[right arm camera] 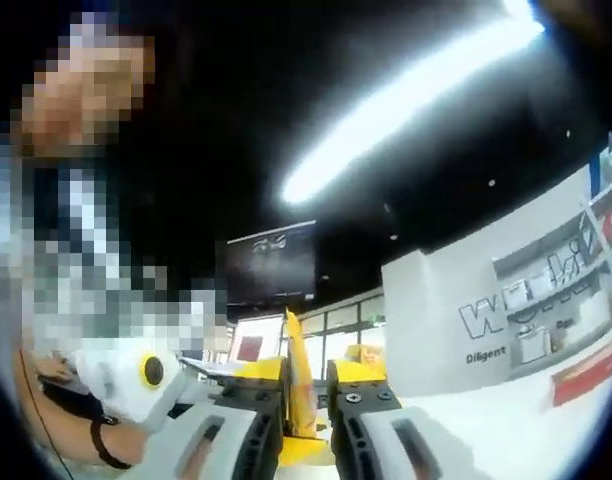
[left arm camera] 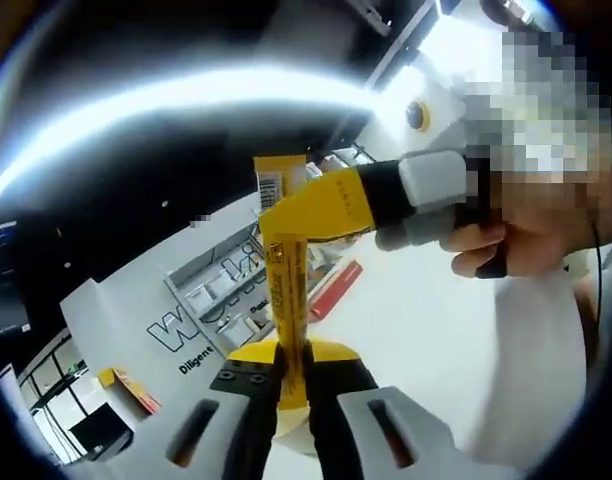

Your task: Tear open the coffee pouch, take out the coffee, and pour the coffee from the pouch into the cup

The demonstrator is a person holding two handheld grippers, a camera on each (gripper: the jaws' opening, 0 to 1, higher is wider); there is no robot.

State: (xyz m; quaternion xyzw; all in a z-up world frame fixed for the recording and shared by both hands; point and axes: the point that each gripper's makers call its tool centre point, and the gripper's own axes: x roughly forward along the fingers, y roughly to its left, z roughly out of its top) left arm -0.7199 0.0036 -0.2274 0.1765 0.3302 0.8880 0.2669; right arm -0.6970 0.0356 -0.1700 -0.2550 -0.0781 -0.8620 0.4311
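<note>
Between the jaws of the left tool (left arm camera: 282, 385), in the left gripper view, a narrow yellow coffee pouch (left arm camera: 286, 300) stands upright, its lower end pinched tight. Near its top, the right tool (left arm camera: 331, 205) reaches in from the right, held by a hand (left arm camera: 521, 235), and its yellow tips grip the pouch just below the upper edge, where the pouch bends sideways. In the right gripper view the same pouch (right arm camera: 298, 385) shows edge-on as a thin yellow strip rising between the jaws of the right tool (right arm camera: 304, 395), which are pressed together on it. Both tools are raised, with the ceiling light and a white wall with shelves and lettering behind; no cup or worktop can be made out here. Judging from the grip, the tear is just starting or about to start, and the pouch looks still sealed, though the top edge is too small to be sure. Several risks follow: if the tools pull apart too fast, the pouch may rip far down its side and spill coffee in mid-air, away from any cup. If the right tool holds only the thin seal, it may slip off without opening anything. If the left tool squeezes where the coffee sits, powder may jump out once the top gives.
</note>
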